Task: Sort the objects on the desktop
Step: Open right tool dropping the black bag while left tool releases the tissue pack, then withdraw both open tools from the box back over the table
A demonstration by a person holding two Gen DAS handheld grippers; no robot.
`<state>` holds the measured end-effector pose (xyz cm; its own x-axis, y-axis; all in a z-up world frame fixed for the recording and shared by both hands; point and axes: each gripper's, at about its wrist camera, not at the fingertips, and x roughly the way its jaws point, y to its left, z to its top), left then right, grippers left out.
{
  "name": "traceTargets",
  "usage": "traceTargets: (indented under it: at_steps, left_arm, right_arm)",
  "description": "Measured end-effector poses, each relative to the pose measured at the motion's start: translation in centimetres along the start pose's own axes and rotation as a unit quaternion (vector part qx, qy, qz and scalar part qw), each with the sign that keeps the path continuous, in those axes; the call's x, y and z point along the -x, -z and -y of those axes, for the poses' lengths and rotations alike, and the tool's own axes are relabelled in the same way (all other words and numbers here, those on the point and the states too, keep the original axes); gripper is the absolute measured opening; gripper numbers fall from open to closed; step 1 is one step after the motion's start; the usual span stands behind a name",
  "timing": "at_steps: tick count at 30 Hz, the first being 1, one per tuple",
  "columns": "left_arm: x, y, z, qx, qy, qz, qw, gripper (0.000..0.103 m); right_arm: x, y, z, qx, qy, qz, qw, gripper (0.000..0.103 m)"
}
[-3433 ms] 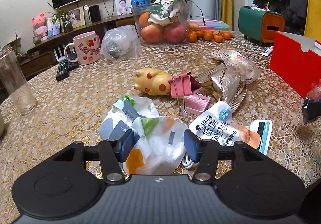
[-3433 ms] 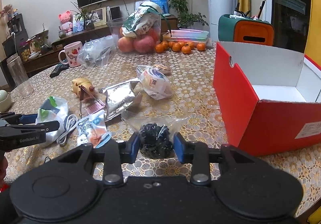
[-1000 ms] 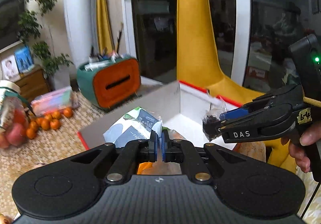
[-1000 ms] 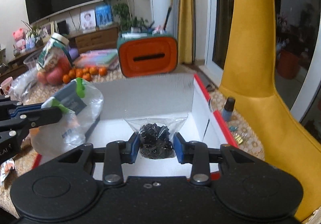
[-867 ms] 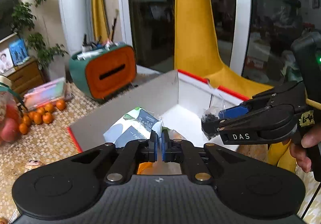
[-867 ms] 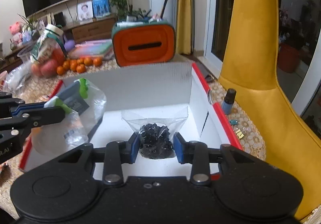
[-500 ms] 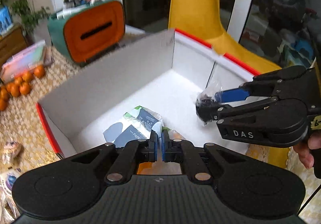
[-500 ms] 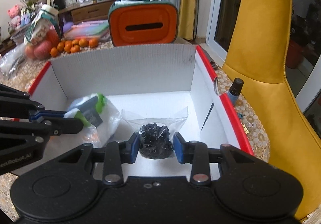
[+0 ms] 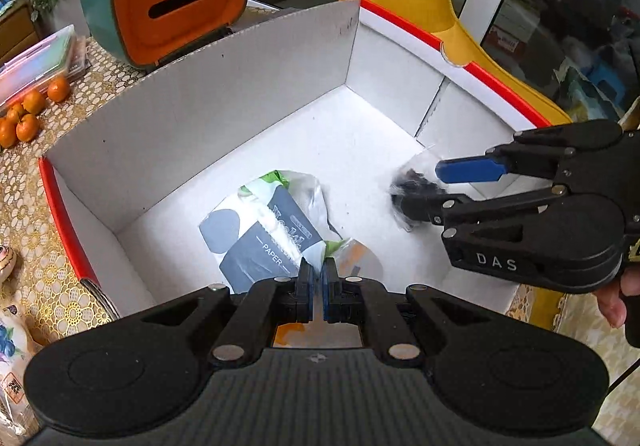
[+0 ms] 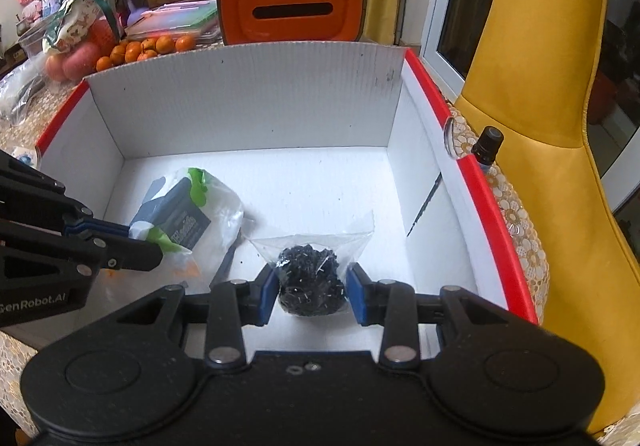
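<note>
Two handheld grippers reach into one red cardboard box (image 10: 496,246) with a white inside. The left gripper (image 9: 318,278), marked "GenRobot.AI", is clamped narrow on one plastic tissue pack (image 9: 272,234) printed "PAPER", low inside the box. The right gripper (image 10: 312,292), marked "DAS", is just opening; one clear bag of black bits (image 10: 310,278) sits between its blue pads. One orange-and-green tissue box (image 10: 292,12) stands behind, near several oranges (image 10: 148,46).
</note>
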<state>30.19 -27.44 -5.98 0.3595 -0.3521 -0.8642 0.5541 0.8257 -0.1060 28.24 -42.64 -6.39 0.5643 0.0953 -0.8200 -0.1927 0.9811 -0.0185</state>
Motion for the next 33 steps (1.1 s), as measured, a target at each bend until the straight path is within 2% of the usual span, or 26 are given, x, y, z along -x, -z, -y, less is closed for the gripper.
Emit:
traceTargets:
  at_steps: [5,7,13,18,19,20,21,33]
  left_arm:
    - [0.4,0.1,-0.1,0.004,-0.004,0.001,1.0,0.003]
    - [0.7,0.3,0.0,0.0,-0.007,0.005,1.0,0.004]
    - [2.0,0.6,0.1,-0.006,-0.019,0.018,0.9996,0.01]
    - [2.8,0.9,0.2,-0.005,-0.005,0.029,0.9996,0.046]
    - [3.1,0.9,0.4,-0.005,-0.003,0.033,0.9994,0.05]
    - [3.4,1.0,0.4,-0.003,-0.004,0.036,0.9993,0.058]
    - [3.8,1.1,0.5,-0.002,-0.004,0.042,0.9991,0.06]
    - [8.8,3.7,-0.4,0.027,-0.006,0.095,0.9951,0.06]
  right_arm:
    - [0.4,0.0,0.0,-0.003,0.003,0.006,1.0,0.044]
    - [0.9,0.0,0.0,-0.005,0.006,0.013,1.0,0.055]
    - [2.4,0.1,0.1,-0.013,0.003,0.028,1.0,0.058]
    - [4.0,0.3,-0.1,-0.015,0.005,0.04,0.999,0.059]
    - [4.2,0.4,-0.1,-0.014,0.005,0.042,0.999,0.06]
    - [4.5,0.4,-0.2,-0.013,0.004,0.044,0.999,0.062]
    - [4.8,0.5,-0.2,-0.012,0.003,0.047,0.999,0.065]
    - [9.5,1.5,-1.1,-0.017,-0.015,0.086,0.996,0.075]
